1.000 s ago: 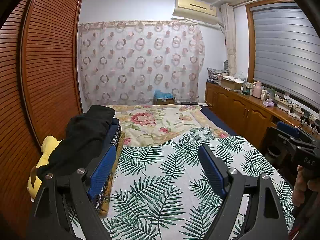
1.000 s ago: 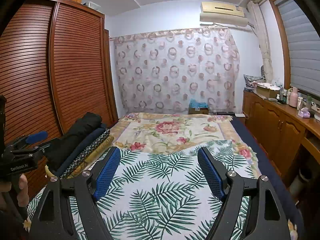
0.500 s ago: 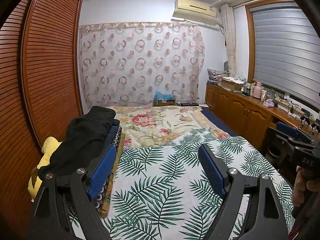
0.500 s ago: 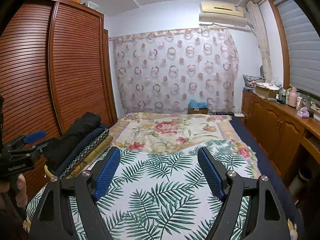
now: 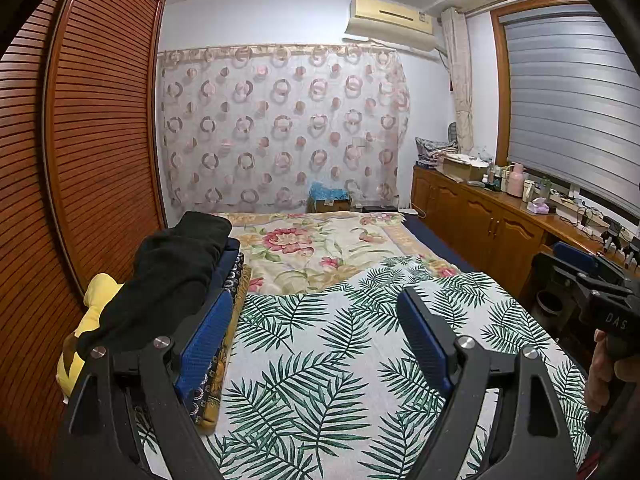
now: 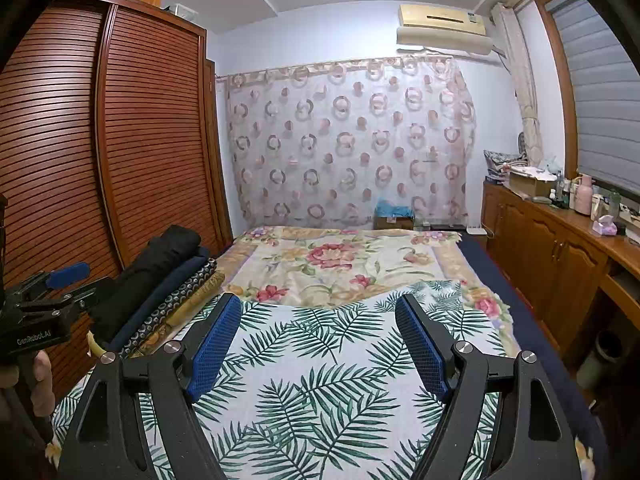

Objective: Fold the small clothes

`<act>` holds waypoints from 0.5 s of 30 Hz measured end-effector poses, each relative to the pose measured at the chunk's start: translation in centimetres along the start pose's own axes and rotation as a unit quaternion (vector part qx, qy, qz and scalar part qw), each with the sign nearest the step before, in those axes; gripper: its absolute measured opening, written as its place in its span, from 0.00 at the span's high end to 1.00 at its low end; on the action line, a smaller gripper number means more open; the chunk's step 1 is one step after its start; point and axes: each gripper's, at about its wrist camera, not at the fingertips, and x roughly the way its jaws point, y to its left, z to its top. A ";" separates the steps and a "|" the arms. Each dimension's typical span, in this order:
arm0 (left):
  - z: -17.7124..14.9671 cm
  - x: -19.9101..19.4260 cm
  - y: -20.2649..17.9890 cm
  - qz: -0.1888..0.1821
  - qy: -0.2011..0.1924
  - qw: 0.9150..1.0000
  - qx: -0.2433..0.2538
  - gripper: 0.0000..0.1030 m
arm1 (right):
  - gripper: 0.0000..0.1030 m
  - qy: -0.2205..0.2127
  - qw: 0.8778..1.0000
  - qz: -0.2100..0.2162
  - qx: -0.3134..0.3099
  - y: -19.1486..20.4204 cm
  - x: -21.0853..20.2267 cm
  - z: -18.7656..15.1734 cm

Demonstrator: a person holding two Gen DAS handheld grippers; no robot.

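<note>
Left of the left hand-held gripper [image 5: 308, 336], touching its left finger, lies the clothes stack [image 5: 176, 272], long axis running away; the right hand-held gripper [image 6: 320, 344] hangs farther. Both gape, empty.

Wardrobe: slatted brown wooden doors [image 5: 92, 128] run along the left edge of the bed.
Curtain: sheer cloth with pink ring pattern [image 5: 280, 128] hangs across the wall past the far edge of the bed.
Air conditioner: cream unit [image 5: 390, 16] high on the far wall, above the curtain's right end.
Window blind: grey slats [image 5: 568, 96], lowered, on the right wall.
Cabinet: wooden cupboards [image 5: 476, 220] along the right edge of the bed, top crowded with bottles, a cardboard box and a pink jug [image 5: 517, 179].
Cardboard box: at the foot of the curtain, blue cloth [image 5: 326, 191] on top.
</note>
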 end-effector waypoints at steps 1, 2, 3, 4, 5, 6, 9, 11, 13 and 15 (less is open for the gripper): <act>0.0 0.0 0.0 0.000 0.000 1.000 0.000 0.18 | 0.21 0.000 1.000 0.000 0.000 -0.1 0.0 0.0; 0.0 0.0 0.0 0.000 0.000 1.000 0.000 0.18 | 0.21 0.000 1.000 0.000 0.000 -0.1 0.0 0.0; 0.0 0.0 0.0 0.000 0.000 1.000 0.000 0.18 | 0.21 0.000 1.000 0.000 0.000 -0.2 -0.1 0.0; 0.0 0.0 0.0 0.000 0.000 1.000 0.000 0.18 | 0.21 0.000 1.000 0.001 0.000 -0.2 -0.1 0.0; 0.0 0.0 0.0 0.000 0.000 1.000 0.000 0.18 | 0.21 0.000 1.000 0.001 0.000 -0.3 -0.2 0.0; -0.1 0.0 0.0 0.000 0.000 1.000 0.000 0.18 | 0.21 0.000 1.000 0.000 -0.001 -0.2 -0.1 0.0; -0.1 0.0 0.0 0.000 0.000 1.000 0.000 0.18 | 0.21 0.000 1.000 0.000 0.000 -0.3 -0.2 0.0; -0.1 0.0 0.0 0.000 -0.001 1.000 0.000 0.18 | 0.21 0.000 1.000 0.000 0.000 -0.4 -0.2 0.0; -0.1 0.0 0.0 -0.001 0.000 1.000 0.000 0.18 | 0.21 0.000 1.000 0.000 -0.001 -0.5 -0.3 0.1; -0.1 0.0 0.0 0.000 0.000 1.000 0.000 0.18 | 0.21 0.000 1.000 0.000 0.000 -0.5 -0.3 0.1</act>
